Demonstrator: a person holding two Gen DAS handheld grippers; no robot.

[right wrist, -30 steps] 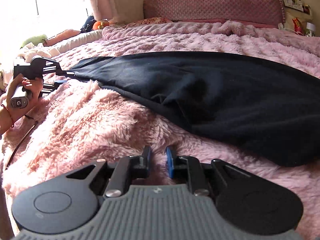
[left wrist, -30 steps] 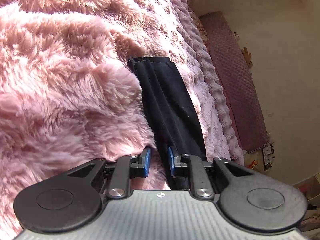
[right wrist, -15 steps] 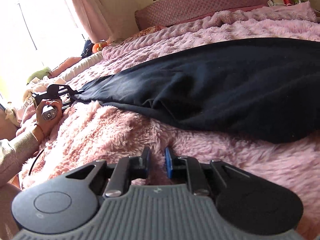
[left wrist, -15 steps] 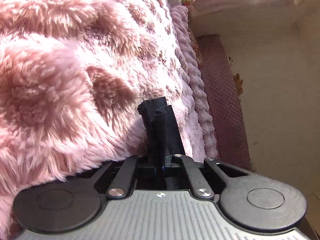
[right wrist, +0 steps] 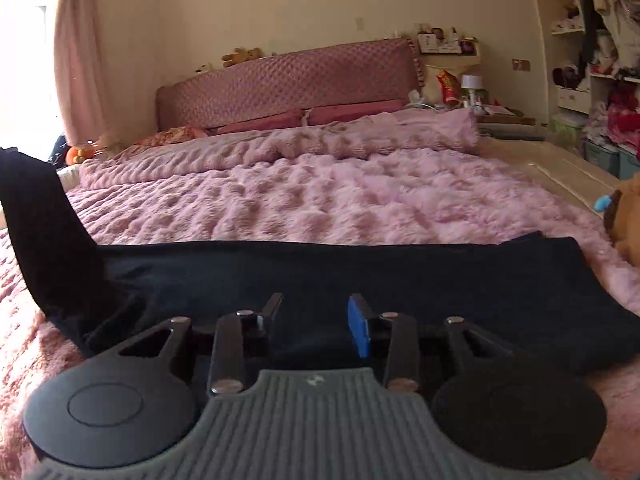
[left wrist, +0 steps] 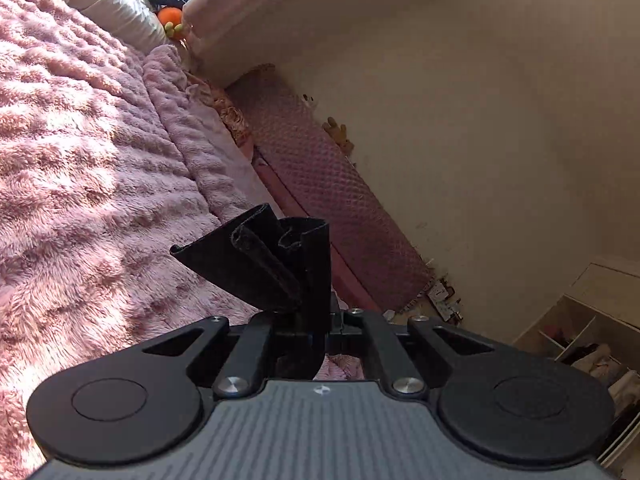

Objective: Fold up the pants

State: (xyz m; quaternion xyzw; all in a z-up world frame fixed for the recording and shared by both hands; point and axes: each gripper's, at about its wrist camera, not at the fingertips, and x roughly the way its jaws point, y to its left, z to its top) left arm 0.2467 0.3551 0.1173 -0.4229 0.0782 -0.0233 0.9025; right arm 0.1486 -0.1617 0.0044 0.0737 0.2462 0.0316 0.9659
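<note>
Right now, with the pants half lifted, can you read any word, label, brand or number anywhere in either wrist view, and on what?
No text can be read in either view.
Red snack bag on the bedside shelf: print there, too blurred to read.
Bottles and boxes on the shelf above: too small to read.
Black pants: no tag or label showing.
Small white mark on the right hand-held gripper's grey body: a symbol, not letters.

pink fluffy blanket [right wrist: 360,200] (rumpled), quilted headboard [right wrist: 280,84], cluttered shelves [right wrist: 592,60].

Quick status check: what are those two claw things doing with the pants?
Left gripper shut on pants end, lifted. Right gripper jaws opening over pants, gripping nothing. Nothing in the way.
</note>
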